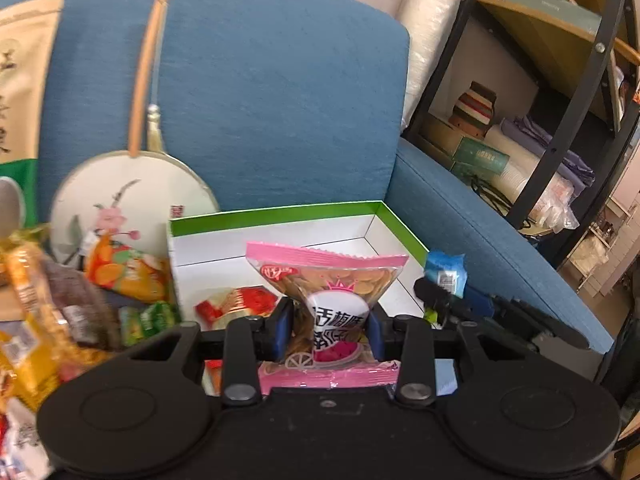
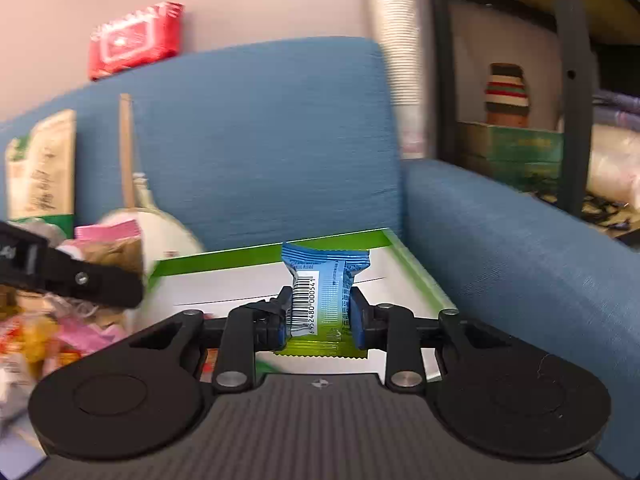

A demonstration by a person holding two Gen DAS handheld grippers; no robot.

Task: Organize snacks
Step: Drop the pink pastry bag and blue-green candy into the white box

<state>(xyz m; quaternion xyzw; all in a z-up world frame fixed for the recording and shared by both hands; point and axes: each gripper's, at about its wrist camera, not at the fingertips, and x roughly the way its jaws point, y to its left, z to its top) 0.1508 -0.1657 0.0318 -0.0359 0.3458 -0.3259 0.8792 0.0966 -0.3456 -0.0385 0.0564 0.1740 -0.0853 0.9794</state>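
Observation:
My left gripper (image 1: 329,326) is shut on a pink snack packet (image 1: 332,280) and holds it above the front of a white box with a green rim (image 1: 276,216) on the blue sofa. A red and gold snack (image 1: 236,304) lies inside the box. My right gripper (image 2: 319,314) is shut on a blue and green snack packet (image 2: 324,292) with a barcode, above the same box (image 2: 416,276). In the left wrist view the right gripper with the blue packet (image 1: 446,274) shows at the box's right edge. A pile of loose snacks (image 1: 52,312) lies left of the box.
A round painted fan (image 1: 120,204) leans on the sofa back (image 1: 260,92). A tall tan bag (image 1: 24,80) stands at far left. The sofa arm (image 1: 480,232) is right of the box. A black shelf rack (image 1: 560,92) stands beyond. A red wipes pack (image 2: 134,38) sits on the sofa back.

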